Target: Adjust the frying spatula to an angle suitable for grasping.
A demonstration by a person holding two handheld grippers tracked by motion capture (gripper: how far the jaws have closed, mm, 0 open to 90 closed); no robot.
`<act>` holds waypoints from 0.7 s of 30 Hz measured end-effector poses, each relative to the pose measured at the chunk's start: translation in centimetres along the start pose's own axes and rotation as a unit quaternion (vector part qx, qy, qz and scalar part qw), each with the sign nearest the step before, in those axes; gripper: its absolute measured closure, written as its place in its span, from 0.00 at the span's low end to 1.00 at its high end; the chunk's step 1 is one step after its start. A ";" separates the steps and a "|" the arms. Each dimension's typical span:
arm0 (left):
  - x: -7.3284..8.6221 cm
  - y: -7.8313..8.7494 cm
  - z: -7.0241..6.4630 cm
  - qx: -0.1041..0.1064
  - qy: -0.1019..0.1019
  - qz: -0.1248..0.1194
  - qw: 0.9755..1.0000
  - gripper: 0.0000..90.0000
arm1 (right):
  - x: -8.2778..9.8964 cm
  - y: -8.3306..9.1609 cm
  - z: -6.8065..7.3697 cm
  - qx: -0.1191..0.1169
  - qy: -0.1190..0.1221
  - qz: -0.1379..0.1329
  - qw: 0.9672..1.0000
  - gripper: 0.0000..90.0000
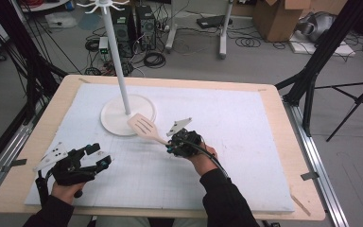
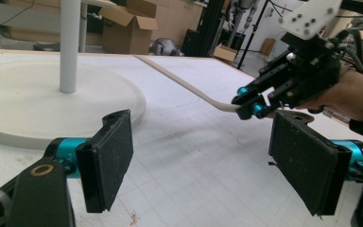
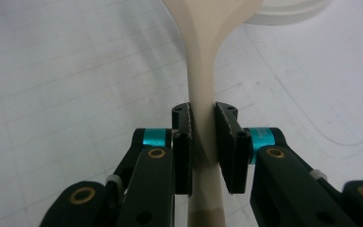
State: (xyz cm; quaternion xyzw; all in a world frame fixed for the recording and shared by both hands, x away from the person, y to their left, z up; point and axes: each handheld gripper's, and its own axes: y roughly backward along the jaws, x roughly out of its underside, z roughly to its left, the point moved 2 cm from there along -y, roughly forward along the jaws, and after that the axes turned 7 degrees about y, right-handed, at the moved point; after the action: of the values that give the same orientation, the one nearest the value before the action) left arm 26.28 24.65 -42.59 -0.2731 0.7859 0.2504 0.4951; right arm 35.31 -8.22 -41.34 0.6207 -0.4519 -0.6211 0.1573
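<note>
High view: spatula (image 1: 144, 128) handle clamped by right gripper (image 1: 172, 144), blade pointed toward stand base (image 1: 111, 118); left gripper (image 1: 97, 158) jaws apart, farther off.

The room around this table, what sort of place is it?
Most likely a lab or workshop set up for recording. Loose cables and computer towers sit on the floor, cardboard boxes stand behind, and black tripod legs flank the table.
</note>
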 end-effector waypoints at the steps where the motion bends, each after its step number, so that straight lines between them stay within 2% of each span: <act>1: 0.0 0.0 0.0 0.000 0.001 0.000 1.000 0.25 | 0.0 0.1 0.4 -0.014 0.016 -0.003 1.000 0.86; 3: 0.0 0.1 0.1 -0.002 0.000 0.000 1.000 0.25 | 0.0 0.0 0.7 -0.025 0.031 -0.003 0.999 0.86; 4: 0.0 0.1 0.1 -0.002 -0.001 0.000 1.000 0.25 | 0.0 0.0 0.7 -0.025 0.031 -0.003 0.999 0.86; 5: 0.0 0.1 0.1 -0.002 0.000 -0.001 1.000 0.25 | 0.0 -0.1 1.1 -0.038 0.045 0.000 0.998 0.86; 6: 0.0 0.1 0.1 -0.002 0.000 -0.001 1.000 0.25 | 0.0 -0.1 1.1 -0.038 0.045 0.000 0.998 0.86; 11: 0.0 0.1 0.0 -0.002 -0.002 0.001 1.000 0.25 | -0.5 -0.5 2.4 -0.057 0.081 -0.003 0.995 0.86; 14: 0.0 0.1 0.0 -0.002 0.000 -0.002 1.000 0.25 | -0.8 -1.0 3.4 -0.074 0.110 0.002 0.991 0.86; 15: 0.0 0.1 0.1 -0.003 0.000 -0.002 1.000 0.25 | -0.8 -1.0 3.4 -0.074 0.110 0.002 0.991 0.86; 17: 0.0 0.1 0.1 -0.003 -0.001 0.000 1.000 0.25 | -0.8 -1.3 3.8 -0.079 0.126 0.009 0.989 0.86; 21: 0.0 0.0 0.0 -0.001 -0.002 0.003 1.000 0.25 | -0.7 -1.7 4.1 -0.098 0.135 0.010 0.986 0.86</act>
State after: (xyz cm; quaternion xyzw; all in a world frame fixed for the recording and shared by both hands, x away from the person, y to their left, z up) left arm 26.25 24.64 -42.61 -0.2705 0.7854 0.2529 0.4960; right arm 32.26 -5.25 -42.91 0.6760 -0.3692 -0.5714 0.2831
